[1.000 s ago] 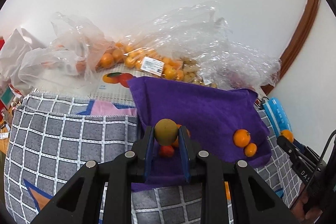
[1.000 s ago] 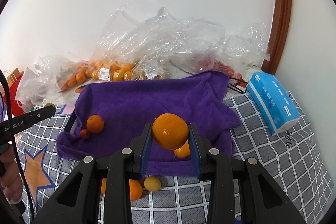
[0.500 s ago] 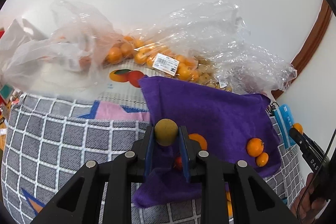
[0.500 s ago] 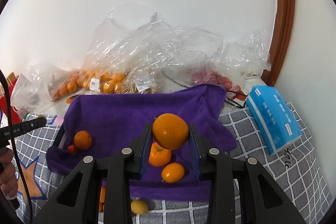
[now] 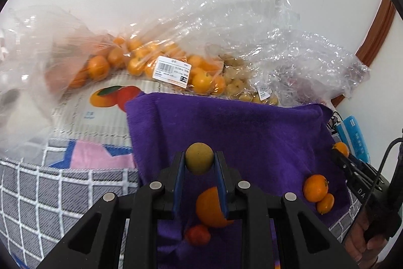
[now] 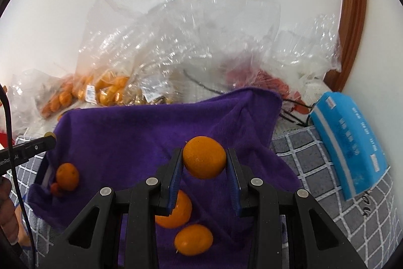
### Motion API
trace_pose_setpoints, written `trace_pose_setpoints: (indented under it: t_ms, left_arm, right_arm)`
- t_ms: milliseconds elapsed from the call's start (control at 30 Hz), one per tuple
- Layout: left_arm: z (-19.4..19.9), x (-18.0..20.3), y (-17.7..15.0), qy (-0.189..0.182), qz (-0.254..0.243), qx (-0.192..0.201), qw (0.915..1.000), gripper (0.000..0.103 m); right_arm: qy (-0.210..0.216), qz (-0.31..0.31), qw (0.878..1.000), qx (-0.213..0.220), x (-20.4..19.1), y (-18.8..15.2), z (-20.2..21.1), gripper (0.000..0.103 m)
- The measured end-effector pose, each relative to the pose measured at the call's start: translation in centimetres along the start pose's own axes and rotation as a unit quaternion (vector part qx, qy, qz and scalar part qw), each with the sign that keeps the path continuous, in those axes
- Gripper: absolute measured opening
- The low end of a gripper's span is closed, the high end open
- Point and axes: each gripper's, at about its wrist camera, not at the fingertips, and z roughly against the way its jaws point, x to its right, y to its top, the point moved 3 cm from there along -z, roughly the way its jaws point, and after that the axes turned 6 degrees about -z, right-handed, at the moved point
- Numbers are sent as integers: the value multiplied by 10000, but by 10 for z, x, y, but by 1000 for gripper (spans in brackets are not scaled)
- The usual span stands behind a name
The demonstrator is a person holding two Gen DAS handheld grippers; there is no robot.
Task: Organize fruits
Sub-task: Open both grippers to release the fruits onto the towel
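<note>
Left gripper (image 5: pixel 199 164) fingers clamp small yellow-green fruit (image 5: pixel 199 157); right gripper (image 6: pixel 204 163) fingers clamp orange (image 6: pixel 204 157), both over purple towel (image 5: pixel 252 132). Fingers half hide loose orange (image 5: pixel 210 207) on towel near its front edge. Bagged fruit (image 5: pixel 141 62) blurred behind plastic beyond towel's back edge.

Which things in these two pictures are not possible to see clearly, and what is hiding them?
- Left wrist view: orange on the purple towel, partly behind the left gripper.
- Left wrist view: small red fruit, blurred; kind unclear.
- Right wrist view: red items inside crinkled plastic bags, unidentifiable.
- Right wrist view: lower orange, partly behind the right gripper.
</note>
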Motion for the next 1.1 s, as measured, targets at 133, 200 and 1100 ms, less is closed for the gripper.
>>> trace_pose_setpoints:
  t_ms: [133,200,1100]
  left_arm:
    - [-11,2,0,-17,1,-71,10000,22]
    - [-17,2,-2,-40,-8,-130,9999,22]
    - [-25,8,-9,13,-67,-415,9991,25]
  right_arm:
    - [-20,22,9999,-116,0,-5,-15,33]
    - [-36,43,9998,-172,-1,-8,-20,33]
    - [-5,160,9995,-290,-8,-11,-23,39]
